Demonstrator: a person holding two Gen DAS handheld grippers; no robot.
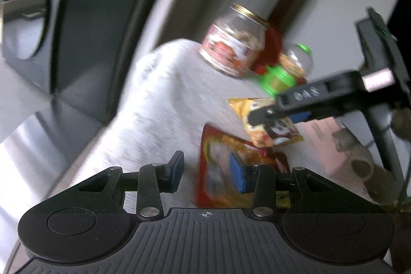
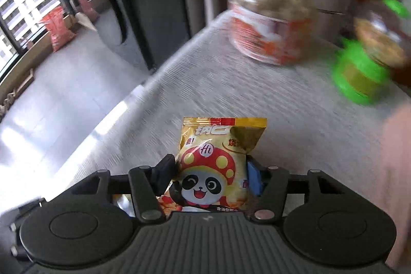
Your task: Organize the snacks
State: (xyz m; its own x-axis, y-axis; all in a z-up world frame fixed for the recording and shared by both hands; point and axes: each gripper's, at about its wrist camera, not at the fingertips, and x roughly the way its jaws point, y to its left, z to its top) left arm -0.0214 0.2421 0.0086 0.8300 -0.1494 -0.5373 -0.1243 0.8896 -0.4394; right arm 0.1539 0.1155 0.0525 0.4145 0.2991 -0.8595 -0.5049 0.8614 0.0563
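Beyond the right tongs (image 2: 211, 176), the gold-lidded jar (image 2: 269, 9) and the green-capped jar (image 2: 370, 53) are smeared by motion blur, their labels unreadable. The yellow snack packet (image 2: 215, 166) has its lower end hidden behind the tongs' body. The red packet (image 1: 231, 166) by the left tongs (image 1: 208, 171) is blurred, its print illegible.

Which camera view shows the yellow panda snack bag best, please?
The right wrist view: the panda bag fills the centre, sharp, printed front facing the camera, between the right gripper's pads. In the left wrist view the bag is smaller, blurred and partly hidden behind the right gripper.
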